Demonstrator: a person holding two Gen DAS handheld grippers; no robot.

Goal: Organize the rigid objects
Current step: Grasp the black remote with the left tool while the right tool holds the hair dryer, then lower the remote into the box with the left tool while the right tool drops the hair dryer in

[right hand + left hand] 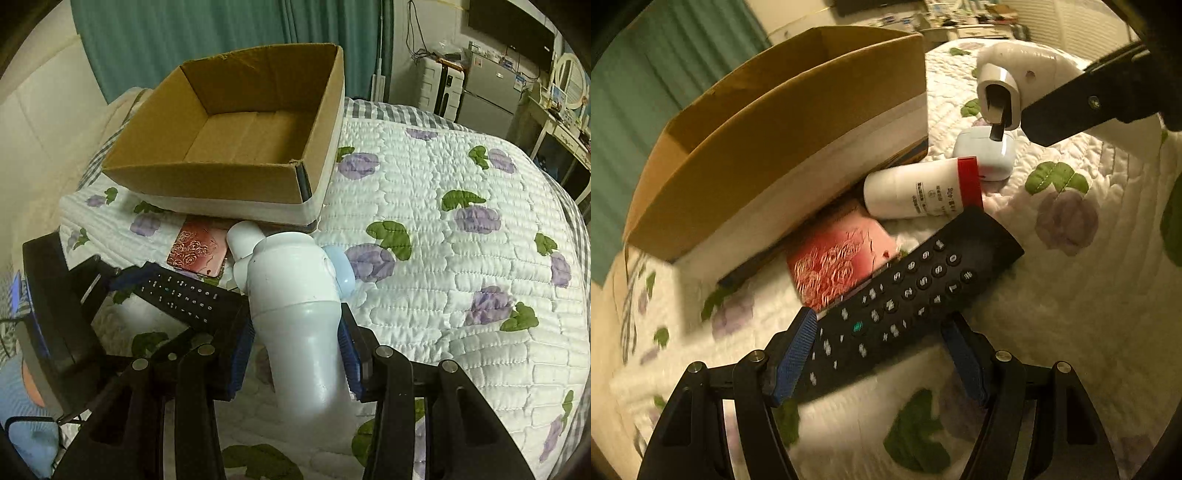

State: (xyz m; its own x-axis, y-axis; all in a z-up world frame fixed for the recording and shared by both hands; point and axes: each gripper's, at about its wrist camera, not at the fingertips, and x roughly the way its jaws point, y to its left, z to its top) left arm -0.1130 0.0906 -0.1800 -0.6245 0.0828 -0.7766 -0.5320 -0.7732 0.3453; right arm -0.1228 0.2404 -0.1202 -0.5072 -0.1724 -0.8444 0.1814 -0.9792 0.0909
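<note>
My left gripper (879,354) is shut on a black remote control (908,291), held just above the quilt; the remote also shows in the right wrist view (184,293). My right gripper (295,354) is shut on a white handheld device (295,295) with a nozzle, seen at the upper right of the left wrist view (1015,77). An open, empty cardboard box (236,173) sits on the bed behind both; it also shows in the left wrist view (768,129). A white bottle with a red cap (919,188), a red rose-patterned case (834,266) and a pale blue case (986,153) lie in front of the box.
The bed has a white floral quilt (443,240). A teal curtain (184,29) hangs behind the box. Furniture, a fridge and a mirror (517,85) stand at the far right. The left gripper body (62,314) is close on the right gripper's left.
</note>
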